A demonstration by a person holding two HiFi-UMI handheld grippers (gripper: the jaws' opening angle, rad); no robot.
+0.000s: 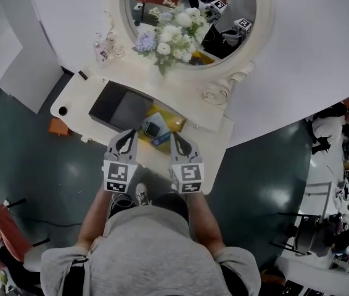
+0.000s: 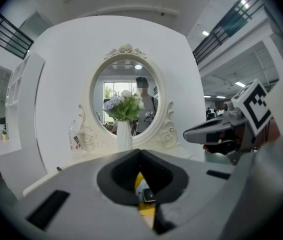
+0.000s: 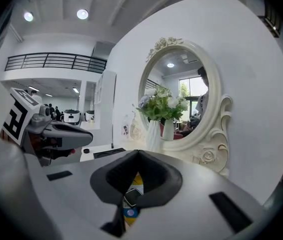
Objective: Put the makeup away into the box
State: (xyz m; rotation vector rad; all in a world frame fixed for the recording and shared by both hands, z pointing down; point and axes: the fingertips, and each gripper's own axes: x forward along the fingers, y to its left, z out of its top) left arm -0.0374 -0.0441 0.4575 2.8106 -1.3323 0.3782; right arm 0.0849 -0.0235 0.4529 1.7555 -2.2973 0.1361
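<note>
An open black box lies on the cream dressing table. To its right, at the table's front edge, is the makeup: a round compact on blue and yellow packs. My left gripper hovers over the box's near corner, and its jaws look shut and empty. Just right of the makeup, my right gripper is also shut with nothing in it. The left gripper view shows the makeup only through the hole in the jaws. It shows the same way in the right gripper view, makeup below the jaws.
An oval mirror stands at the back, with a vase of flowers before it. A small bottle stands at the back left and a dark round item at the table's left end. An orange object and a red chair are on the floor.
</note>
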